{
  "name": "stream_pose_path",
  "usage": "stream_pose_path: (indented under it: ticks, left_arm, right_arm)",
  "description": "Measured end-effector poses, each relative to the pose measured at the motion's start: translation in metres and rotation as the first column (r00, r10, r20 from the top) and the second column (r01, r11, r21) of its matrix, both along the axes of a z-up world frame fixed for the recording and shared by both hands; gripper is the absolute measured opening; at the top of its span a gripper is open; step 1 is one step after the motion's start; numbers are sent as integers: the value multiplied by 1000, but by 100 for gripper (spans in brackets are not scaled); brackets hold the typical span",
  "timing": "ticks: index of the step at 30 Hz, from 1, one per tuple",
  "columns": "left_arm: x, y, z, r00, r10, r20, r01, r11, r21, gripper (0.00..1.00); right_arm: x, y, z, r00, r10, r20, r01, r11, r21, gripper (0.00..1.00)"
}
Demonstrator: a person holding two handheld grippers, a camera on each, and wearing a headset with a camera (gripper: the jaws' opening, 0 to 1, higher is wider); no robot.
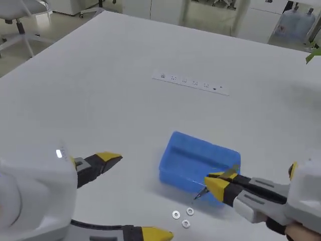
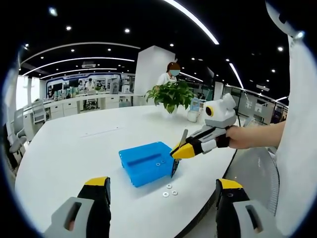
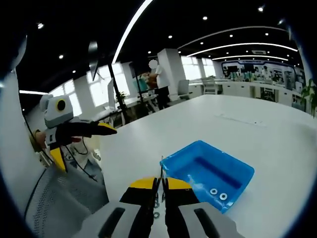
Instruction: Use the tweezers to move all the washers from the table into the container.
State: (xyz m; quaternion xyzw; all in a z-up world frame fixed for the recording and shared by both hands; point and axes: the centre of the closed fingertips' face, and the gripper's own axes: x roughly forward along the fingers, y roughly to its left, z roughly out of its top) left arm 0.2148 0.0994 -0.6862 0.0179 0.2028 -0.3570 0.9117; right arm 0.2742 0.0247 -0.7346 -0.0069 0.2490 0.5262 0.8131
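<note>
A blue container [image 1: 200, 158] sits on the white table [image 1: 100, 100]; two washers [image 3: 218, 194] lie inside it. Three washers [image 1: 183, 216] lie on the table just in front of it, also seen as washers [image 2: 169, 191] in the left gripper view. My right gripper [image 1: 216, 182] is shut on thin tweezers [image 1: 199, 193], whose tip hangs just above the container's near edge, a little beyond the loose washers. In the right gripper view the tweezers [image 3: 161, 171] stick out between the closed jaws of the right gripper [image 3: 160, 184]. My left gripper [image 1: 138, 196] stands open to the left, holding nothing.
A white power strip [image 1: 190, 83] is set in the table further back. A potted plant [image 2: 171, 94] stands at the table's far side, with a person behind it. Office chairs [image 1: 20, 12] stand beyond the far left edge.
</note>
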Motion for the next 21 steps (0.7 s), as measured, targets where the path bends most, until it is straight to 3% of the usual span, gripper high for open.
stream_pose_path:
  ticks: [4, 8, 21]
  left_arm:
    - [1, -1, 2, 1000, -2, 3, 2, 1000, -4, 89]
    - [1, -3, 3, 1000, -10, 6, 10, 1000, -1, 89]
    - [-3, -3, 0, 1000, -15, -2, 15, 1000, 5, 89]
  right_arm:
    - [-10, 5, -16, 999, 28, -46, -29, 999, -18, 3]
    - [-14, 6, -26, 998, 39, -55, -42, 998, -49, 3]
    - [-18, 8, -37, 995, 66, -73, -71, 994, -78, 3]
